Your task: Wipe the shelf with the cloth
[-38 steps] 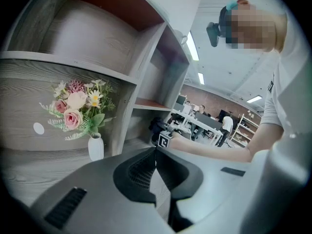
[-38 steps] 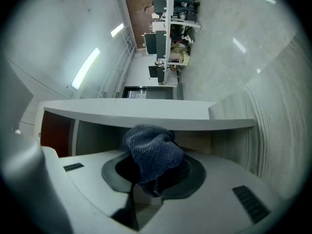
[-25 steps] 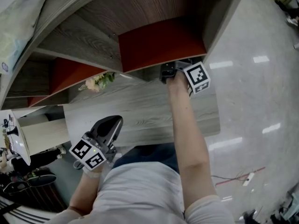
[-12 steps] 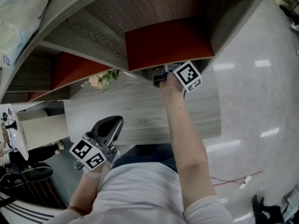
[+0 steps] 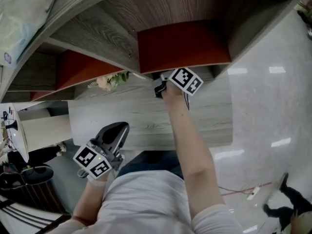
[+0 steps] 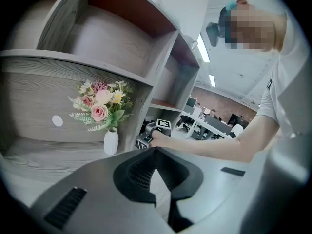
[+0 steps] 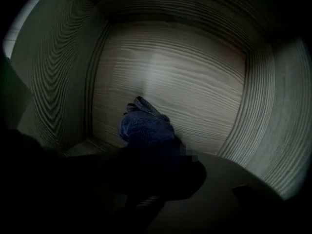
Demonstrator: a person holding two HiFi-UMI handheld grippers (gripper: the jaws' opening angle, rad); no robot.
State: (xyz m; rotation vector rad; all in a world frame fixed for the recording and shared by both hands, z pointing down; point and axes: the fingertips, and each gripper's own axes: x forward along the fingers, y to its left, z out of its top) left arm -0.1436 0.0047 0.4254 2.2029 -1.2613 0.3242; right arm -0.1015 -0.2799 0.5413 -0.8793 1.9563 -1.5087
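A crumpled dark blue cloth point(image 7: 145, 126) is pinched in my right gripper point(image 7: 148, 147) and lies against the pale wood-grain floor of a shelf cubby point(image 7: 170, 77). In the head view the right gripper point(image 5: 168, 85) reaches under the red-backed compartment point(image 5: 183, 45), its jaw tips hidden by the shelf edge; the cloth is out of sight there. My left gripper point(image 5: 116, 130) hangs low near my body, away from the shelf, jaws together and holding nothing. Its own view shows the left gripper point(image 6: 156, 150) closed, with the right gripper point(image 6: 155, 130) ahead at the cubby.
A white vase of pink flowers point(image 6: 111, 141) stands in the neighbouring cubby, left of the right gripper; the flowers point(image 5: 108, 81) also show from above. The wooden ledge point(image 5: 146, 116) runs below the cubbies. The cubby's side walls point(image 7: 58, 72) close in around the cloth. Shiny floor point(image 5: 273, 106) lies to the right.
My right gripper has slid leftward along the cubby with the cloth in it. The left gripper has stayed where it was.
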